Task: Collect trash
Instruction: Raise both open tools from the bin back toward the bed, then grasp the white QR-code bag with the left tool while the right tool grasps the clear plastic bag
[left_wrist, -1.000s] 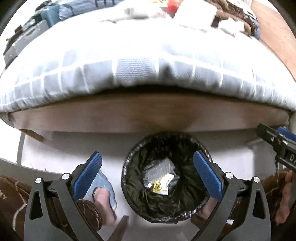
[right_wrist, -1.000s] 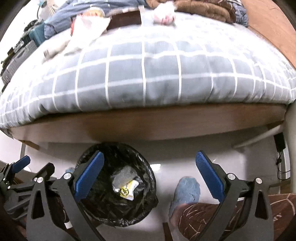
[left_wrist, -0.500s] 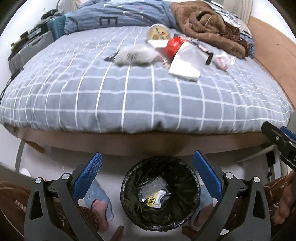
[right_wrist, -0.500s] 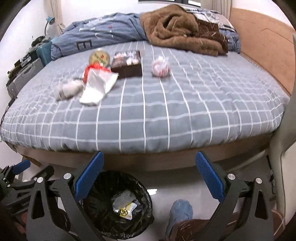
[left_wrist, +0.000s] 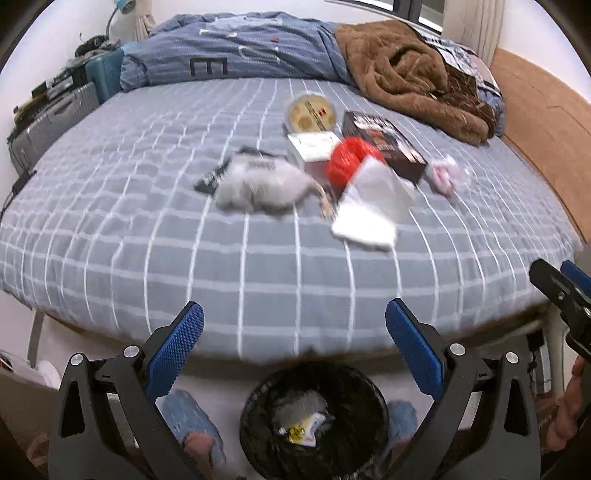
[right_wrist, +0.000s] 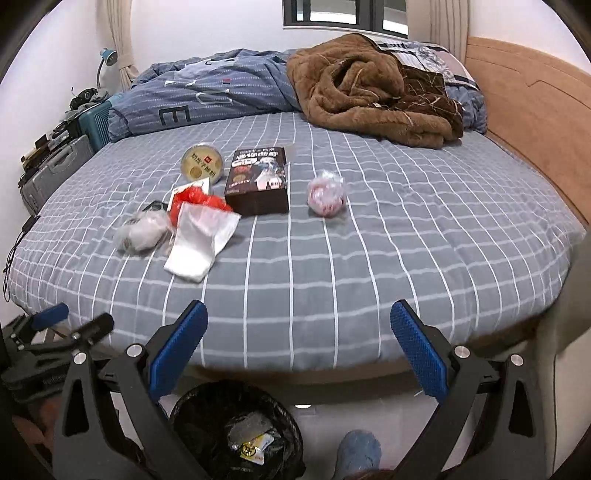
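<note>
Trash (right_wrist: 199, 242) on checked bed (right_wrist: 406, 236), blue duvet (right_wrist: 207, 92) lettered "E".

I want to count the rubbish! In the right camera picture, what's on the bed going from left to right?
Crumpled clear bag → white plastic bag → dark box → pink-and-white wad.

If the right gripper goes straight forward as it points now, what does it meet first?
Probably the bare checked bedsheet near the bed's front edge. The right gripper is open and empty; the crumpled pink wrapper lies farther on, though depth is unclear.
</note>
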